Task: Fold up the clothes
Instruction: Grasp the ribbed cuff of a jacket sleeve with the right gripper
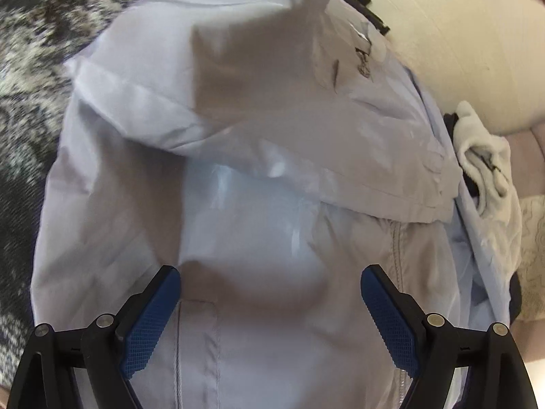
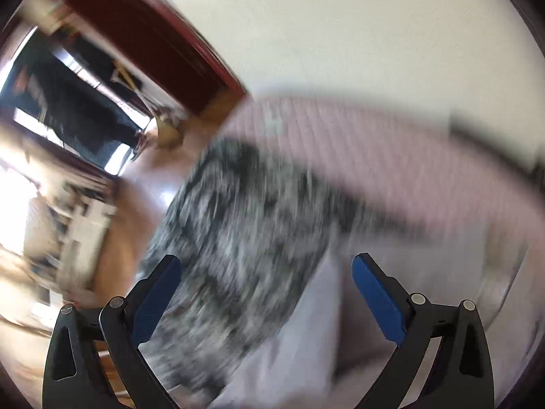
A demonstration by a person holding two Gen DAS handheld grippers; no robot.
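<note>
The left gripper [image 1: 270, 281] stands spread wide, its two blue pads [image 1: 151, 323] apart with nothing pinched between them. It points down at one pale lavender jacket [image 1: 238, 156], which fills nearly the whole left wrist view and lies directly under and ahead of the open fingers. A stitched placket and a zipper line [image 1: 396, 255] run down the cloth near the gripper; farther up, a folded flap crosses the garment, and a small zipper pull [image 1: 362, 63] hangs near the collar. No brand, label or readable writing shows anywhere. To the right of the jacket lies one white crumpled garment [image 1: 483, 156] over something dark, and a mottled grey-and-black blanket [image 1: 30, 68] spreads at the left beyond it.

The right gripper [image 2: 267, 272] is likewise spread, gripping nothing. A corner of pale cloth [image 2: 299, 341] lies below its fingers, the blurred mottled blanket beyond, then a pinkish ribbed surface [image 2: 340, 143], a cream wall [image 2: 340, 17] and a dark red door frame [image 2: 143, 34].
</note>
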